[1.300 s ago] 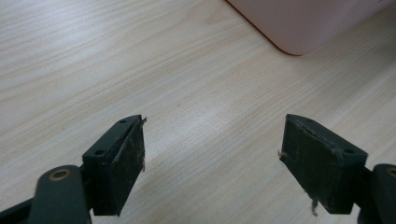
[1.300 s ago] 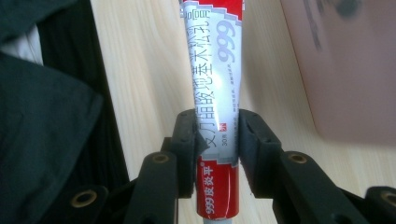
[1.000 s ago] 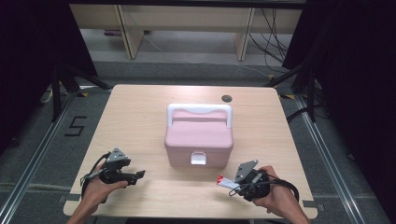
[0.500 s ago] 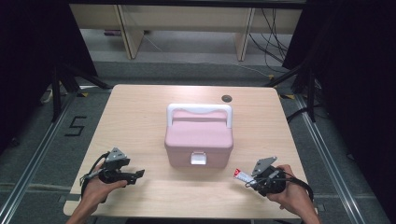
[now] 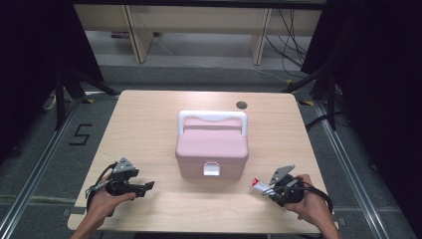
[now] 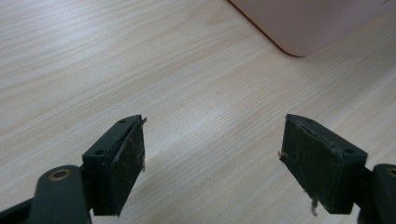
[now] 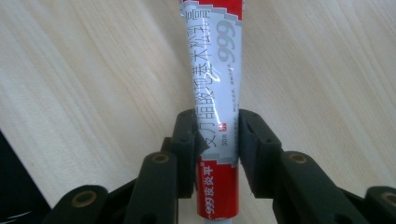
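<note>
Item 1. Right gripper [image 5: 264, 188], held in our right hand [image 5: 308, 206] near the table's front edge. Its fingers [image 7: 186, 140] close narrowly on a slim red-and-silver ointment tube with printed lettering [image 7: 215, 93]. The tube runs lengthwise between the two pads, its red end back toward the gripper body, the rest sticking out ahead of the fingertips just over the wood.

Item 2. Left gripper [image 6: 212, 158], held in our left hand [image 5: 102, 201]. Its fingers [image 6: 121, 158] stand wide apart with only bare wood between them. It holds nothing.

Item 3. Pale pink plastic storage box with a white carrying handle and a white front latch [image 5: 212, 147]. It sits mid-table, ahead of both pairs of fingers and between them, well apart from each. A rounded pink corner shows beyond the left fingertips in the left gripper view. The lid is down and the latch looks fastened.

Item 4. Light wooden table [image 5: 144, 124], carrying everything above.

Progress, as we judge it: the tube is picked up and secured, so the grasp is done. Left to do: unlatch and raise the lid, likely with the free left fingers, then place the tube inside and close up.
</note>
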`<state>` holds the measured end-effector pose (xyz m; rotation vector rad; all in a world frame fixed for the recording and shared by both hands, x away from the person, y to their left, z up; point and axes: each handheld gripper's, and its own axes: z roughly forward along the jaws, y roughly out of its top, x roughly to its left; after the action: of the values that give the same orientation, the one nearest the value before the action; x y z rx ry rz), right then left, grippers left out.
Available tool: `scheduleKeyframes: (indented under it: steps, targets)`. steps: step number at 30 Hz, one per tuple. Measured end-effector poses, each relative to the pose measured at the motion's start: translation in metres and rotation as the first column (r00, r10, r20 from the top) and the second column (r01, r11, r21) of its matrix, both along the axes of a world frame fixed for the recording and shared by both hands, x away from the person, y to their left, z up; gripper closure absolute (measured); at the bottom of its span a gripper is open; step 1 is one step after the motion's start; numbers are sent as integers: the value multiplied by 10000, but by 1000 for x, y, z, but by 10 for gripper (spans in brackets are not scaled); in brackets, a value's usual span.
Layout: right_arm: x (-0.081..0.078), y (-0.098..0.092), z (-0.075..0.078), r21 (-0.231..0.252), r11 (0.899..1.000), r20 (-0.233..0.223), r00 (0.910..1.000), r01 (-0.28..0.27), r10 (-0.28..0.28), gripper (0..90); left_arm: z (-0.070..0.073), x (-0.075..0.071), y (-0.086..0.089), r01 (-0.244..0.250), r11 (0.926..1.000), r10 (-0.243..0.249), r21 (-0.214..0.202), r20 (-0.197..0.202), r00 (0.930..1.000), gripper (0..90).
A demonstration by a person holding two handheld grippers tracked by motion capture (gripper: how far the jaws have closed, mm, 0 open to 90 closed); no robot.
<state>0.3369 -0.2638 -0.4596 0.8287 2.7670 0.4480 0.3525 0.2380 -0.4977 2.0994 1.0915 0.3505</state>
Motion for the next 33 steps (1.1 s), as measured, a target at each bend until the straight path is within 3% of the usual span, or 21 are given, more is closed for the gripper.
scheduleKeyframes:
  steps: [6,7,8,15,33]
  targets:
    - [8,-5,-4,-240,9995,52,9998,208,-207,697,0,0,0,31,10000,-31,-1,40,10000,210]
    - [6,-4,-5,-240,9979,-88,9981,606,-608,697,0,0,0,52,10000,-52,3,14,10000,210]
    - [7,-5,-6,-281,9984,-55,9987,498,-499,697,0,0,-1,34,10000,-34,-27,35,10000,210]
    - [8,-11,-9,-117,9959,-146,9959,894,-896,697,1,0,-1,55,10000,-55,7,-69,10000,210]
    - [12,-13,-15,-191,9969,-245,9968,759,-763,696,0,0,0,-30,10000,30,-12,36,10000,210]
